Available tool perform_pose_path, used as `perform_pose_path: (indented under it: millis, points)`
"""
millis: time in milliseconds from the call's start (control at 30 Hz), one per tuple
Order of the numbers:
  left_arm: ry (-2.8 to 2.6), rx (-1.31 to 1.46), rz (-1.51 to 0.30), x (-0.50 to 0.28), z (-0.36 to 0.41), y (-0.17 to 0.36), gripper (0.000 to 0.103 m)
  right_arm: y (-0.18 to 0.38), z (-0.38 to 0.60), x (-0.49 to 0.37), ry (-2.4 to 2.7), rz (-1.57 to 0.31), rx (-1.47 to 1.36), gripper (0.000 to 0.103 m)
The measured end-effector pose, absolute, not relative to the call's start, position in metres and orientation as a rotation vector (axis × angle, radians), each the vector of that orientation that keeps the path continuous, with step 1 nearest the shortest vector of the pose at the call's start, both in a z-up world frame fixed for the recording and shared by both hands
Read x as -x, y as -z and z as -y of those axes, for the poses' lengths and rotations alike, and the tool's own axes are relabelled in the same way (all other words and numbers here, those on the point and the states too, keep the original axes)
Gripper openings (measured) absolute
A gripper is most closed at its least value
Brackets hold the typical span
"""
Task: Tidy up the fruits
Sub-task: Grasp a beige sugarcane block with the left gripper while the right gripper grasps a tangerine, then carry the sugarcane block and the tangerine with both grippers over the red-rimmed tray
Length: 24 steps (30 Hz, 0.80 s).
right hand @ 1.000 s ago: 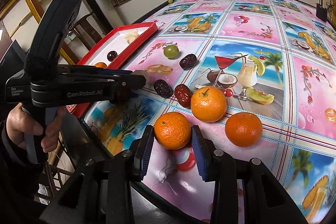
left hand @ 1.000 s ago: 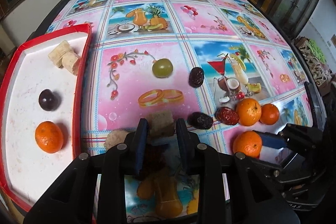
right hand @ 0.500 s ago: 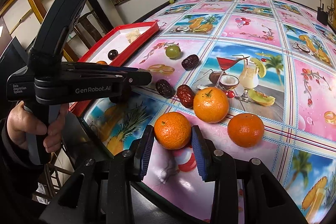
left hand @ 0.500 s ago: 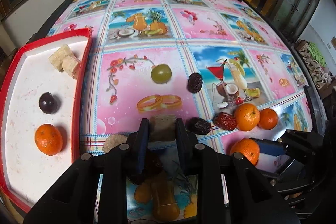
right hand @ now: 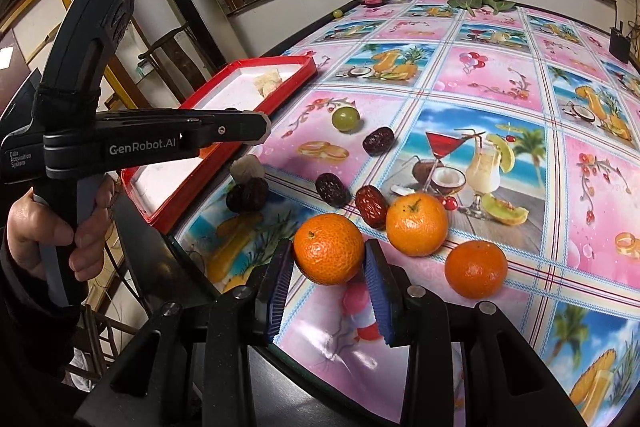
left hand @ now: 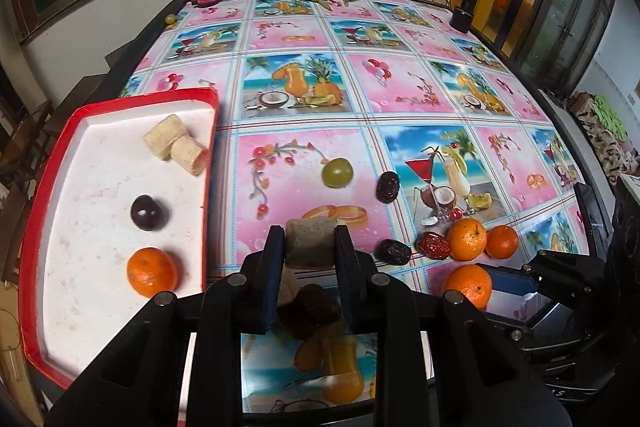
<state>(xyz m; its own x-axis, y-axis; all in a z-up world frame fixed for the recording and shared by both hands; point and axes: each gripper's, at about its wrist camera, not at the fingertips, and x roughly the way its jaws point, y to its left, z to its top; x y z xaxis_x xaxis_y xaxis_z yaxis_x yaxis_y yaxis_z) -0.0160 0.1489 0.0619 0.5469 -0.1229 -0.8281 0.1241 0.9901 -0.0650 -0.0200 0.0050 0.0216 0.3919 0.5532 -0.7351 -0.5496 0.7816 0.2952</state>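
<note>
A: What do the left gripper [left hand: 310, 241] jaws have?

B: They are clamped on a banana chunk [left hand: 310, 242], pale and stubby, its cut ends against the pads. It looks raised off the surface [left hand: 420, 95].

A: And the other hand?

B: The right gripper [right hand: 327, 267] jaws are pressed on a mandarin [right hand: 328, 249], one pad on each flank. I cannot tell whether it has left the surface.

A: Where does the chunk need to go?

B: My guess is the red tray [left hand: 78, 111], which lies to the left of the left jaws, near them. Two banana pieces [left hand: 176, 143] sit at its far end, a dark plum [left hand: 147, 213] in the middle, an orange [left hand: 151, 271] nearest.

A: So the move is sideways?

B: Left and a little forward, over the tray's right-hand rim. The left hand is much nearer the tray; the right one is well apart from it.

A: Anything below the jaws?

B: Another pale piece [right hand: 249, 167] and dark dates [right hand: 248, 193], just under the left gripper.
</note>
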Motion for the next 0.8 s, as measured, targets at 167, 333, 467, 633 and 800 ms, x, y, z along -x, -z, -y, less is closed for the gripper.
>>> perform_pose_path:
  millis: [167,333,467,633,800]
  points:
    - [0.130,0.017,-0.973,0.020,-0.160,-0.065,0.022,-0.028,-0.011,0.020,-0.717,-0.920,0.002,0.037]
    - [0.108,0.028,-0.962,0.024,-0.170,-0.070,0.022,-0.034,-0.019,0.018,-0.739,-0.903,0.007,0.037]
    - [0.090,0.049,-0.951,0.027,-0.184,-0.075,0.022,-0.041,-0.028,0.015,-0.762,-0.889,0.009,0.037]
    - [0.046,0.077,-0.936,0.030,-0.210,-0.080,0.022,-0.052,-0.041,0.011,-0.789,-0.867,0.026,0.037]
    - [-0.017,0.128,-0.930,0.033,-0.243,-0.080,0.022,-0.067,-0.057,0.001,-0.823,-0.848,0.038,0.037]
